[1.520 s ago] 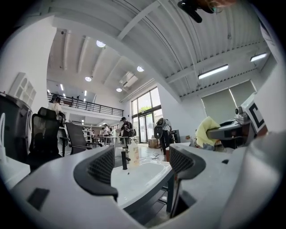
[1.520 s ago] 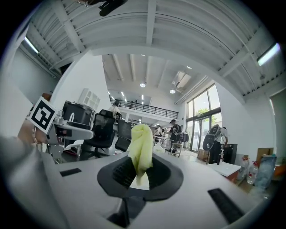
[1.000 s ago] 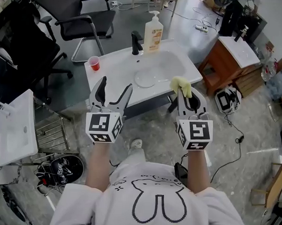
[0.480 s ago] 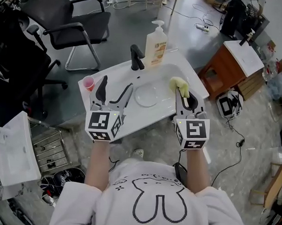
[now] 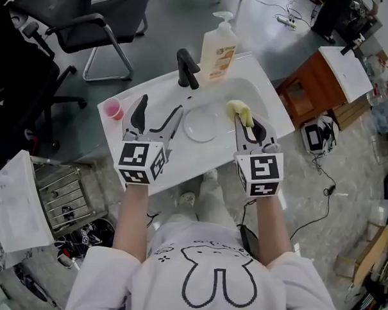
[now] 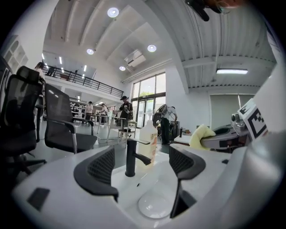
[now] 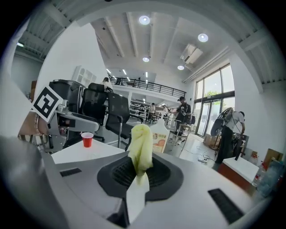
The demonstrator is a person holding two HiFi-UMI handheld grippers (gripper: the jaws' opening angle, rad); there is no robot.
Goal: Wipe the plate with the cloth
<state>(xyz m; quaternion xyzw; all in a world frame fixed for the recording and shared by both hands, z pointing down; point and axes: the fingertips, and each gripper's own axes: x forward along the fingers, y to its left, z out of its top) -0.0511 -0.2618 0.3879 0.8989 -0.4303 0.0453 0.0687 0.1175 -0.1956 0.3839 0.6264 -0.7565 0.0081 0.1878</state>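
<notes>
Head view is showing the left gripper (image 5: 160, 108) hanging over the white sink (image 5: 191, 164), its jaws standing wide apart with nothing held between them. The right gripper (image 5: 247, 122) is gripping the yellow cloth (image 5: 239, 111), jaws closed on it and the cloth sticking out past their tips. The plate (image 5: 200, 126) is lying in the basin between the two grippers, just left of the cloth. A black faucet (image 5: 187, 67) and a soap bottle (image 5: 219, 49) are standing behind it, a red cup (image 5: 112, 108) at the sink's left corner.
</notes>
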